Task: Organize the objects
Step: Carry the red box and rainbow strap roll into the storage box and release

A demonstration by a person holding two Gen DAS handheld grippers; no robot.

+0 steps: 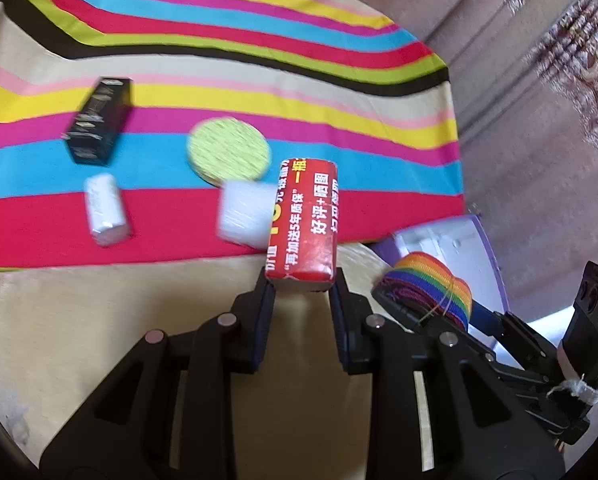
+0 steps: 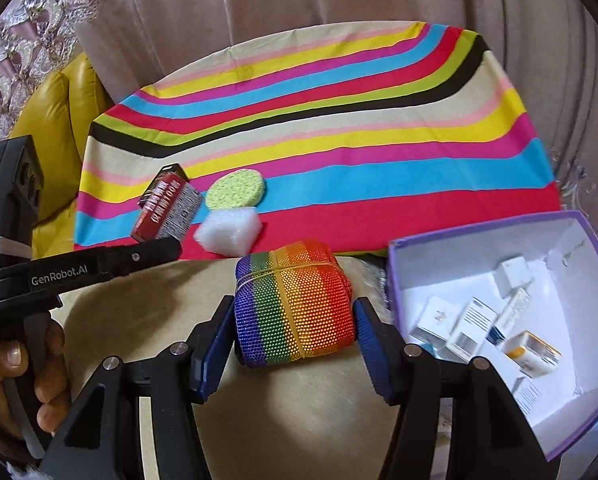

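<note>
Left tongs (image 1: 301, 292) pinch red carton (image 1: 305, 220): light, stiff. Right tongs (image 2: 295, 332) closed on soft rainbow roll (image 2: 293, 304), beside purple box (image 2: 403, 276).

"GenRobot.AI" on the left gripper (image 2: 155, 254); "好评+晒图" on the red box (image 1: 305, 220).

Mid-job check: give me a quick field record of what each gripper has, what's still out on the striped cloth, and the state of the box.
left gripper: shut on red carton, held upright
right gripper: shut on rainbow webbing roll, bound with a rubber band
purple box: open, white inside, several small cartons in it, to the right of the roll
on striped cloth: black carton, green round sponge, white foam block, white wrapped packet
blur: left wrist view smeared, fine print unreadable
</note>
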